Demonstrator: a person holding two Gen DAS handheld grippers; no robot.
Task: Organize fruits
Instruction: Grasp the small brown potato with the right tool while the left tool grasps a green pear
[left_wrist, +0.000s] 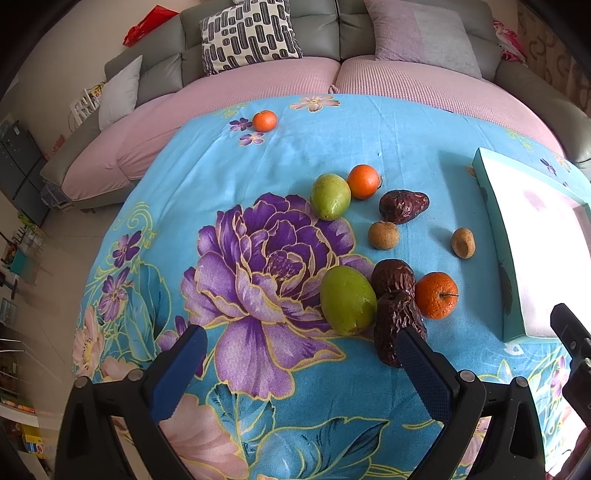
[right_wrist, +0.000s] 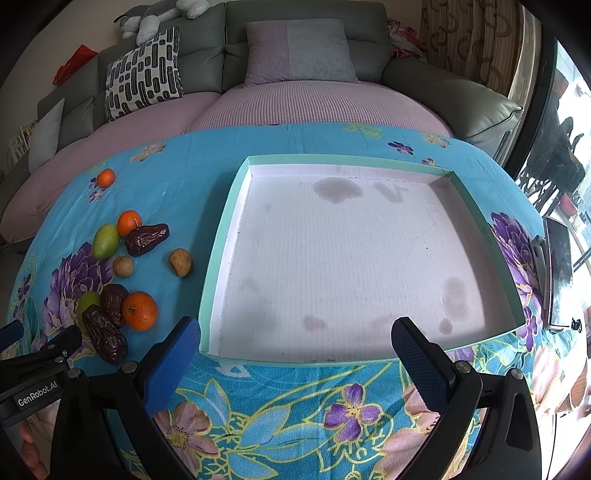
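Fruit loose on the floral cloth (left_wrist: 295, 155) over the desk: wrinkled dark dates, green fruits, tangerines, small brown longans. Nearest cluster is green fruit (left_wrist: 347, 300), two dates (left_wrist: 392, 277) (left_wrist: 394, 325) and stemmed tangerine (left_wrist: 436, 295), all touching. Left gripper (left_wrist: 300, 347) fingers released, holding nothing; the near date sits right at its right fingertip. Shallow teal-rimmed box (right_wrist: 468, 201), stained white floor, lies straight ahead of the right gripper (right_wrist: 295, 338), fingers also spread and bare. Lone tangerine (left_wrist: 265, 120) well beyond.
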